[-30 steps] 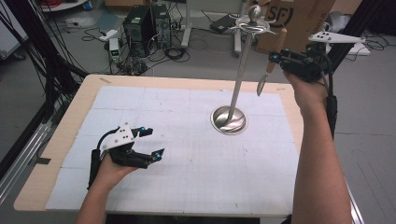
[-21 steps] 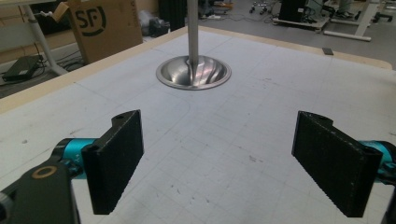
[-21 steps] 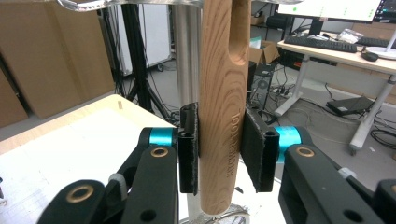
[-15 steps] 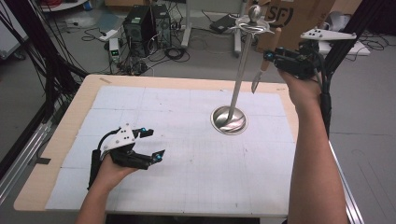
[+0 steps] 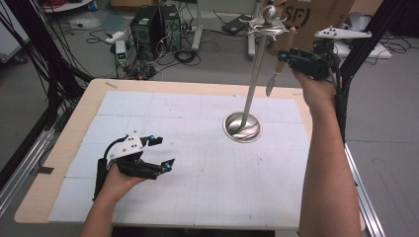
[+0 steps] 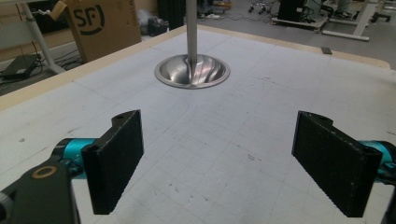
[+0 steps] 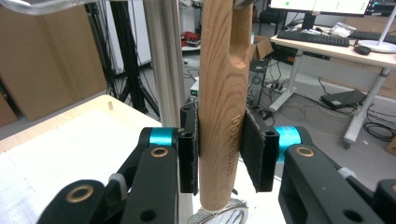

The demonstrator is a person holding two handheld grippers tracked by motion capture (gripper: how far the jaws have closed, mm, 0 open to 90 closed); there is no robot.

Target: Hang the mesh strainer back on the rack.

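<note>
1. While my left gripper [image 5: 160,152] rests low on the near-left part of the desk [image 5: 89,106], its 2 jaws are spread wide with nothing between them.
2. My right gripper [image 5: 286,55] is raised beside the top of the steel stand [image 5: 254,74], jaws pinching the wooden handle [image 7: 223,102] of a utensil [image 5: 276,69] that hangs blade-down.
3. In the right gripper view, that handle stands upright just beside the stand's pole [image 7: 163,60].
4. The stand's round base [image 6: 192,71] sits on the white gridded mat [image 5: 197,148], well apart from my left gripper.
</note>
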